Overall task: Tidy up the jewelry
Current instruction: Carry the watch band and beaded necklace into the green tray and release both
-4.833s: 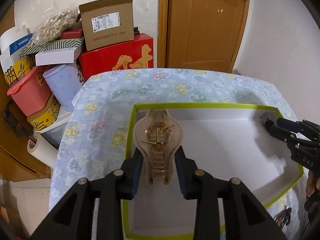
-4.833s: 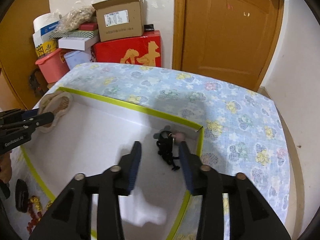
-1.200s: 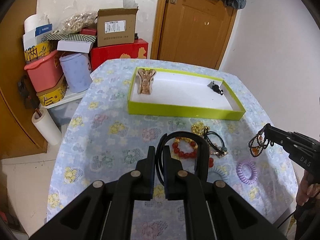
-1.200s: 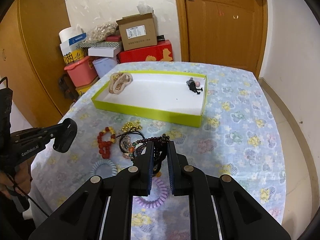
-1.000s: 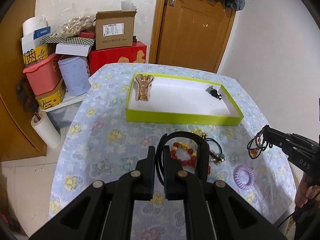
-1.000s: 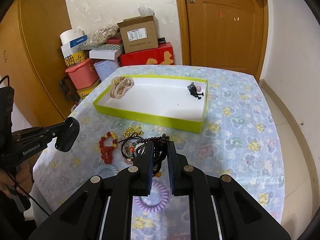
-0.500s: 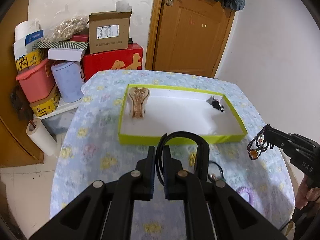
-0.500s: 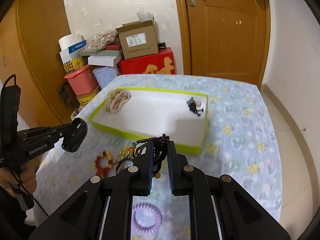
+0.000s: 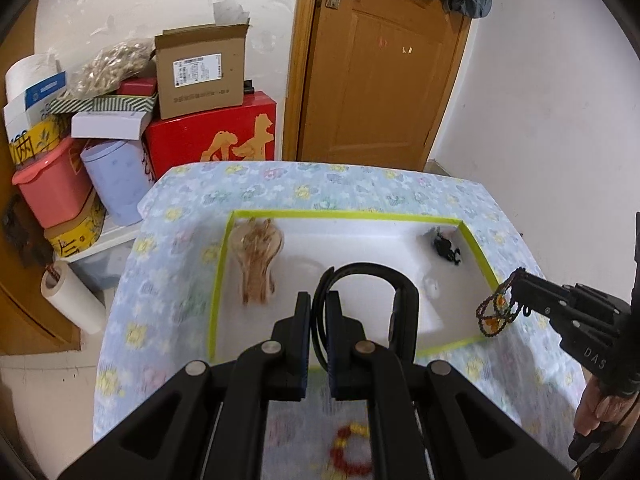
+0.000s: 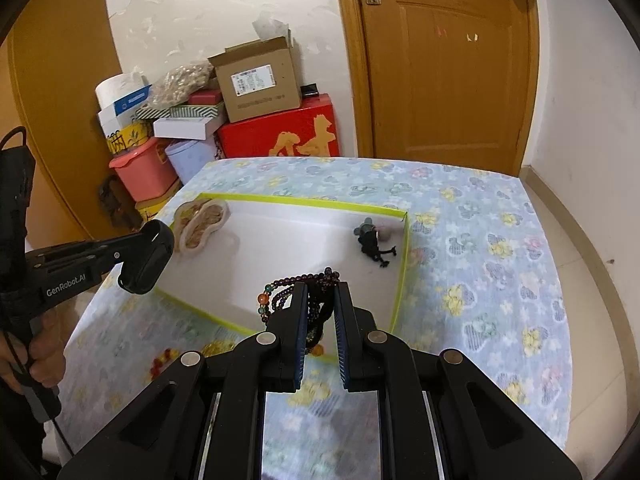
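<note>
My left gripper (image 9: pixel 318 308) is shut on a black headband (image 9: pixel 368 276) and holds it over the near edge of the white tray with a lime-green rim (image 9: pixel 344 214). My right gripper (image 10: pixel 320 300) is shut on a dark beaded bracelet (image 10: pixel 296 282) with orange and green beads, above the tray's near right part; it also hangs in the left wrist view (image 9: pixel 498 312). In the tray lie a beige hair claw (image 9: pixel 258 254) at the left and a small black hair tie (image 9: pixel 446 247) at the right.
The table carries a blue floral cloth (image 10: pixel 480 240). A red bead bracelet (image 9: pixel 350 454) and gold pieces (image 10: pixel 218 347) lie on it before the tray. Stacked boxes (image 9: pixel 200 76) and tubs stand behind the table at the left, a wooden door (image 9: pixel 380 80) beyond.
Both grippers have moved forward from the loose jewelry toward the tray, carrying the headband and the beaded bracelet. The tray now appears much closer in both views.
</note>
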Tool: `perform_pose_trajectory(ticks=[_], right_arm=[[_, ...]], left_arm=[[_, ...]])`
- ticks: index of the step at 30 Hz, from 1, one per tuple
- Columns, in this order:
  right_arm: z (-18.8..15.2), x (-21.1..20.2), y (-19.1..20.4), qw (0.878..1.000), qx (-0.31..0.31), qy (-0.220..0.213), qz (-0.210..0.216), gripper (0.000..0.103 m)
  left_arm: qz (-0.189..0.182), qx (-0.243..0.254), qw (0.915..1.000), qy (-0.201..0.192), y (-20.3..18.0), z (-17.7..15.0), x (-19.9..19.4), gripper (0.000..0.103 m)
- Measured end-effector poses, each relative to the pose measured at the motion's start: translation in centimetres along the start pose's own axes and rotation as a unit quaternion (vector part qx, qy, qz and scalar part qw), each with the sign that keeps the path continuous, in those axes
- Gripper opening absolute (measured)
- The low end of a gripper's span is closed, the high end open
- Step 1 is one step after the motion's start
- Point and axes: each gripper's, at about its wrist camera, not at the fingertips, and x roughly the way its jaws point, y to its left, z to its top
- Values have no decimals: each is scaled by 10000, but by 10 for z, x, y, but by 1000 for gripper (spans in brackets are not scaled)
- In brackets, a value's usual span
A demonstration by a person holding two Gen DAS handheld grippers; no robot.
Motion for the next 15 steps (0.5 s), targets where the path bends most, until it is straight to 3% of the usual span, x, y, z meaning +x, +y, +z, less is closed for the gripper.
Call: perform_pose_trajectory(ticks=[15], right_arm=[[14,62,-25,9990,64,393,-214,13]], left_arm=[[135,85,9992,365,-4,32,72,7]])
